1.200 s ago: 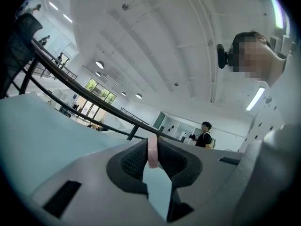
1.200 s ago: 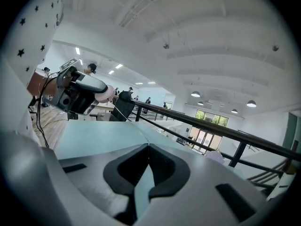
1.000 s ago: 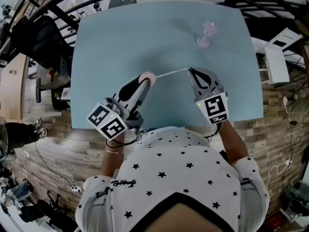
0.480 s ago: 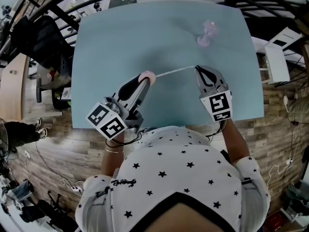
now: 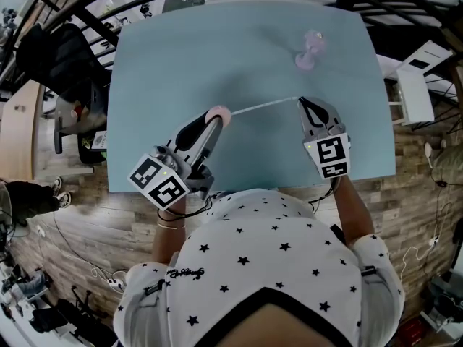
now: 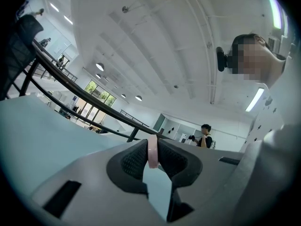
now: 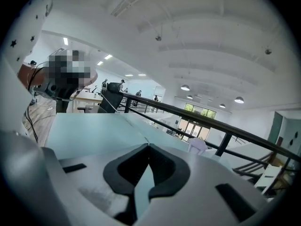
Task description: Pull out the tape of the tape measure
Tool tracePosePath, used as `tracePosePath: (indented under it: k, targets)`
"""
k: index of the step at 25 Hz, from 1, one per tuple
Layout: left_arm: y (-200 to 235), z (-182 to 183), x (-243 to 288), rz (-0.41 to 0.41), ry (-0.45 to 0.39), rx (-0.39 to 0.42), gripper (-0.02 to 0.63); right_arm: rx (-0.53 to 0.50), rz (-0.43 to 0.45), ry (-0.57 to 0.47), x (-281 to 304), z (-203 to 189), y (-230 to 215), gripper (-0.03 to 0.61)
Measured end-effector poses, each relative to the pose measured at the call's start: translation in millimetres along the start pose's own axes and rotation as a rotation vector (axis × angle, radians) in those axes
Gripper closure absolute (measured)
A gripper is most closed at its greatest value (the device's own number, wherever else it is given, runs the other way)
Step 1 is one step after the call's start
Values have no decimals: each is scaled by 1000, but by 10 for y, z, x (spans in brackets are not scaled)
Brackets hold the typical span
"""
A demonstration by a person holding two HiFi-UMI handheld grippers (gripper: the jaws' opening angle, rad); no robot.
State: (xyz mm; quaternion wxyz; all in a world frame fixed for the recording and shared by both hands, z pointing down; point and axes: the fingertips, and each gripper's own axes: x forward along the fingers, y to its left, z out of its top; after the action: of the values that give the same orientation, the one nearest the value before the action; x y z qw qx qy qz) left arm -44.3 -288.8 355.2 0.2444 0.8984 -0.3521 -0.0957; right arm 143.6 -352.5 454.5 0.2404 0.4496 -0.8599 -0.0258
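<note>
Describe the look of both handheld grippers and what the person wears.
Both the left gripper and right gripper are light grey shells with black pads, each carrying a cube of black-and-white square markers. The person wears a white shirt dotted with black stars.

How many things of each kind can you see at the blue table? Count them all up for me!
Pink tape measure: 1
Pale purple object: 1
Hand-held grippers: 2, the left hand-held gripper and the right hand-held gripper
Total: 4
</note>
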Motion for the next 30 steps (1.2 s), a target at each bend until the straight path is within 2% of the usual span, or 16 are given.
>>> tracePosePath:
  k: [10,22,30]
  targets:
    - [43,30,-42,13,-8,5,528,30,-61,44,-15,-174,-230,578]
    - [-32,-13,29,3,4,11,528,11,27,-37,-54,136,65,577]
    - [40,-19,5,26,5,16,528,18,40,-59,-49,213,108,577]
